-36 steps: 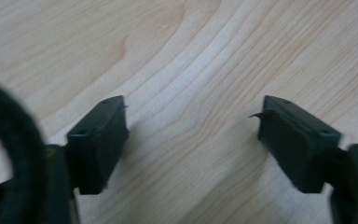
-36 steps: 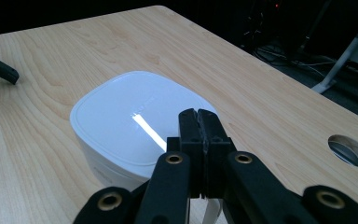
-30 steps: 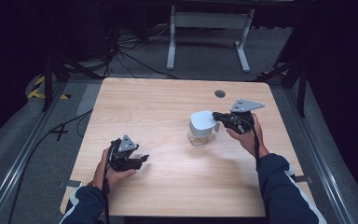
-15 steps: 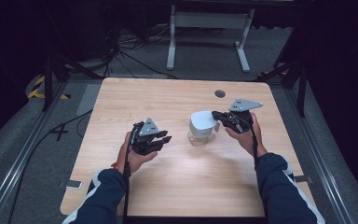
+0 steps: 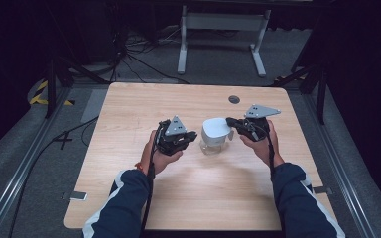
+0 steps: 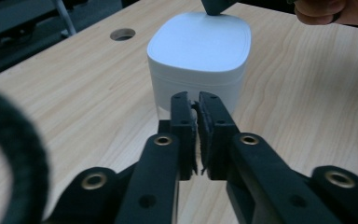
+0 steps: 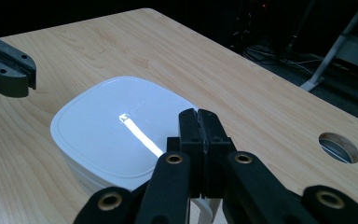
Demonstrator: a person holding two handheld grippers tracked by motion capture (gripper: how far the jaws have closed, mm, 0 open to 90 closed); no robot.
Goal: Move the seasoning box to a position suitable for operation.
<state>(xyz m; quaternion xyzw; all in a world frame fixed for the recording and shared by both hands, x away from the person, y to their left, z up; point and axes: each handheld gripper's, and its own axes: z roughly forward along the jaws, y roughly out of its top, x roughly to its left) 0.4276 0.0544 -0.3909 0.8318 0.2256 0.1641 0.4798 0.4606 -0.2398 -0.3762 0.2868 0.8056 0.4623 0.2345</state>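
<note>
A clear container with a white lid (image 5: 214, 130) stands at the middle of the wooden table (image 5: 129, 114). My left gripper (image 5: 193, 135) hovers just left of it and points at its side wall (image 6: 196, 86). Its jaws have just been closing and now stand together with nothing between them (image 6: 194, 98). My right gripper (image 5: 229, 120) is shut, its tips lying over the lid's right edge (image 7: 198, 114). I cannot tell whether they pinch the rim. The lid (image 7: 116, 130) shows a bright glare. The left gripper's tip (image 7: 7, 70) appears beyond the lid.
A round cable hole (image 5: 234, 99) lies in the table behind the container. A white metal stand (image 5: 223, 22) and cables lie on the floor beyond the far edge. A black strap loop (image 6: 18, 154) hangs at the left in the left gripper view.
The left hand moved from the table's front left up and rightward to the container, and its jaws closed. The right hand and the container stayed put.
</note>
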